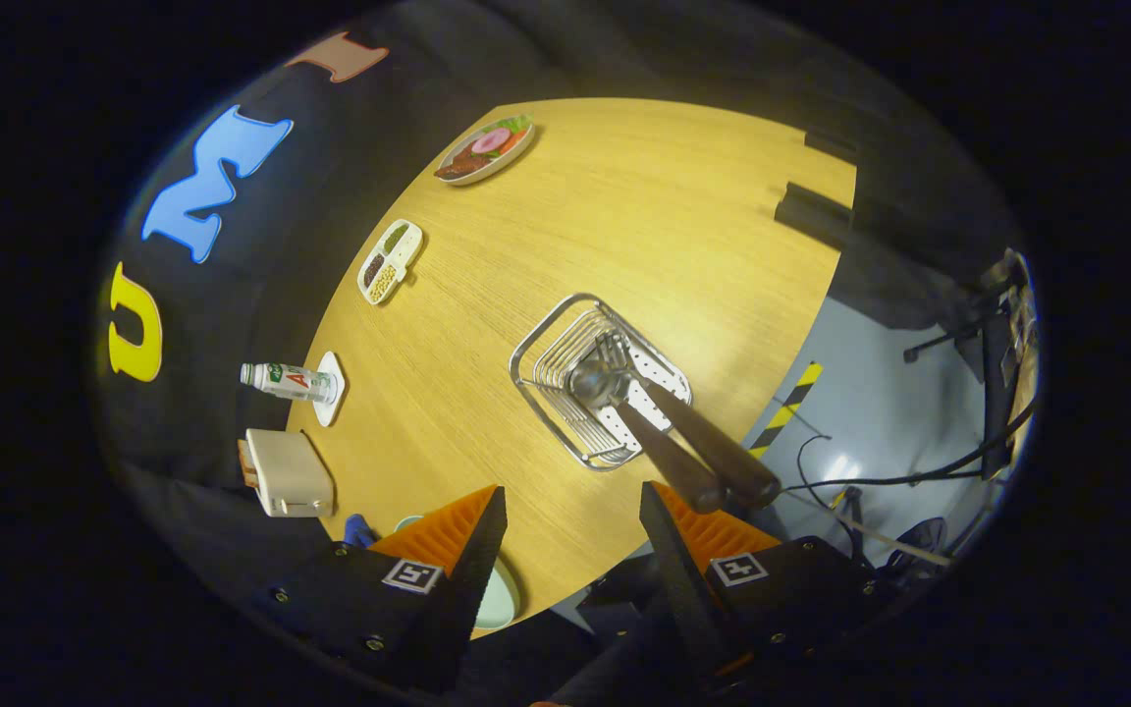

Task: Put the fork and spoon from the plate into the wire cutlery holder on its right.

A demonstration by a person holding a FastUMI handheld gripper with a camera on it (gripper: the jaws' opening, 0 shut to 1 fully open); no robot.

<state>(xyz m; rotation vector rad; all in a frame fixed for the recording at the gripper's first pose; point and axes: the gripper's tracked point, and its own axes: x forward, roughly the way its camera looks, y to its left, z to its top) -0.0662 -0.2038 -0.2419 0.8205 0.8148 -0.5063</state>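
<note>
Hovering open and empty, the tongs (565,520) stood above the desk (624,216); fork (615,346) and spoon (593,381) already leaned in the holder (551,344), so withdrawing straight would avoid their handles.

The gripper (573,525) hangs with its fingers spread and nothing between them above the wooden table (644,226), while just ahead the fork (713,442) and spoon (624,417) stand together in the wire cutlery holder (551,349), handles leaning out.
</note>
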